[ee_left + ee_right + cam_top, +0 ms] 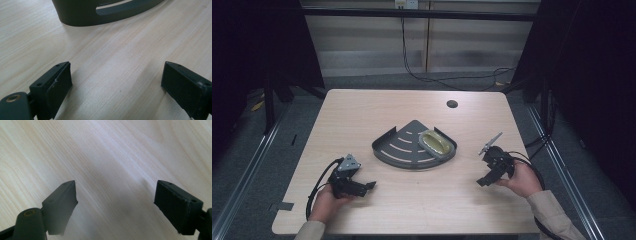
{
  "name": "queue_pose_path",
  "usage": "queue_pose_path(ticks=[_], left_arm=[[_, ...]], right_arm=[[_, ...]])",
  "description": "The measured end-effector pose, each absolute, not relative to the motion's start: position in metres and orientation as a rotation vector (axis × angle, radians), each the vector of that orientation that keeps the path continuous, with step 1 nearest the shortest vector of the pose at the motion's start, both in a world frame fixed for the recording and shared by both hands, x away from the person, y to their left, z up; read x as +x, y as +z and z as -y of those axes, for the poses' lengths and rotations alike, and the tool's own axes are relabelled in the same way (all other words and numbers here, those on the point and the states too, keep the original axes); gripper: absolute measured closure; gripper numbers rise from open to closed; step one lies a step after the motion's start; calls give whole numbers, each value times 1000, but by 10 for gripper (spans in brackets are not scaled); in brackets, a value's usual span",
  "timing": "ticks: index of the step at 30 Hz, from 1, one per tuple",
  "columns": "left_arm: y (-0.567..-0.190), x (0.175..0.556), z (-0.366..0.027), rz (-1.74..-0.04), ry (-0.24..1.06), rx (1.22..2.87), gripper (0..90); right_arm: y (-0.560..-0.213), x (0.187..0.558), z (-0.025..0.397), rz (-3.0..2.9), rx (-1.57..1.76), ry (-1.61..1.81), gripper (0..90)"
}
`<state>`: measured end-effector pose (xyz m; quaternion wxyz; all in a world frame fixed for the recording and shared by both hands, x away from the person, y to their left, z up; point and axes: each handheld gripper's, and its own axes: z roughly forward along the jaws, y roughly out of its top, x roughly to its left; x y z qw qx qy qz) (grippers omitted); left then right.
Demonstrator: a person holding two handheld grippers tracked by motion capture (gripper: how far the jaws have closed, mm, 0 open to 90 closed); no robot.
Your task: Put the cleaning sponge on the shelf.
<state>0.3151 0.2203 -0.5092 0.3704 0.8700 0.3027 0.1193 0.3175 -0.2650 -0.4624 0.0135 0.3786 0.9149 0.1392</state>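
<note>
A dark grey fan-shaped slotted tray (398,147) lies in the middle of the wooden table. A yellow-green oval dish (435,143) rests on its right part. My left gripper (370,185) sits low on the table at the front left, below and left of the tray, jaws wide open over bare wood (116,75). The tray's curved wall (82,17) shows just ahead of it. My right gripper (482,182) is at the front right, tilted down toward the tabletop, open and holding nothing (115,195).
The table (362,107) has a round cable hole (452,104) near its back edge. Black cables trail from both grippers. Dark frame posts stand at both sides, and a cable hangs down the back wall.
</note>
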Motion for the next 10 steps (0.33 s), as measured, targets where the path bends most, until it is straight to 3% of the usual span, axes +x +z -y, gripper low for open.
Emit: queue_pose_path(ticks=[10], left_arm=[[-509,315,-220,-775,307,2233,89]], right_arm=[[-470,305,272,-2822,1191,451,172]])
